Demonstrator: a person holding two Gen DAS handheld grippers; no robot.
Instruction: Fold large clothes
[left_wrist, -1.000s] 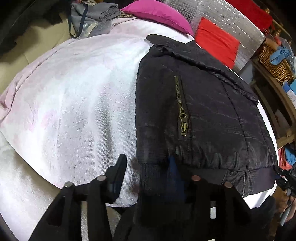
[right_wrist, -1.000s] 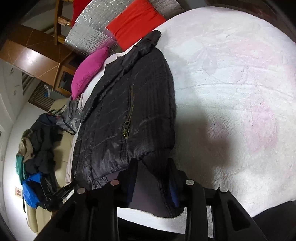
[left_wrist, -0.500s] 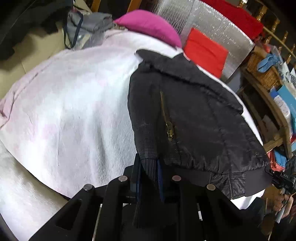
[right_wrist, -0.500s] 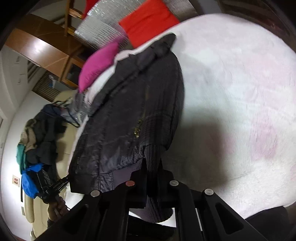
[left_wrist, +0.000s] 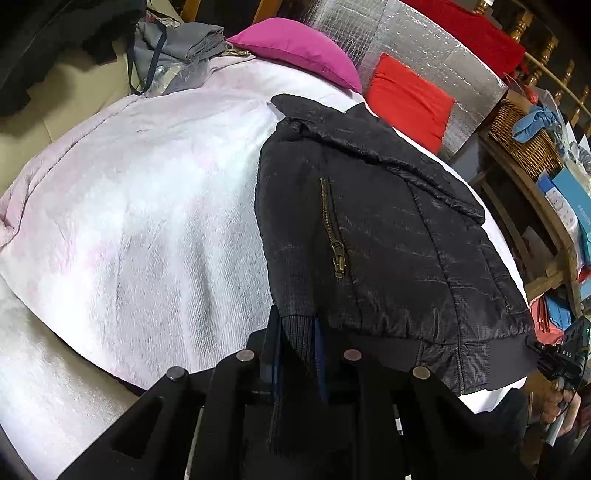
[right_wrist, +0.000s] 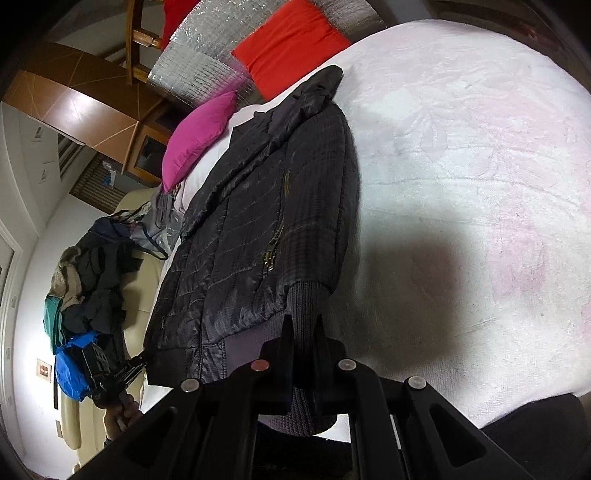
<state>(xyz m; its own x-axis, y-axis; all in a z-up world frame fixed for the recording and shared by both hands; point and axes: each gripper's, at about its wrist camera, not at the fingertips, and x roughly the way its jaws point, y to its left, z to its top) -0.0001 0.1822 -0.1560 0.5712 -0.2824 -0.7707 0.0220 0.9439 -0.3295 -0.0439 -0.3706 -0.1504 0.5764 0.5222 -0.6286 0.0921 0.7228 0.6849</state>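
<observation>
1. Lying on the bed (left_wrist: 140, 229), the jacket (left_wrist: 388, 236) sits at the blanket's edge toward 3 o'clock in the left view; wide bare blanket spreads toward 9 o'clock.
2. Cushions (left_wrist: 303, 48) and a foil board (left_wrist: 417, 66) bound the 12 o'clock end; shelves (left_wrist: 546, 221) crowd 3 o'clock.
3. Jacket's long axis runs collar at 12 o'clock to hem at 6 o'clock.
4. Left hand-held gripper (left_wrist: 297, 354) pinches one ribbed hem corner; right hand-held gripper (right_wrist: 304, 343) pinches the other.
</observation>
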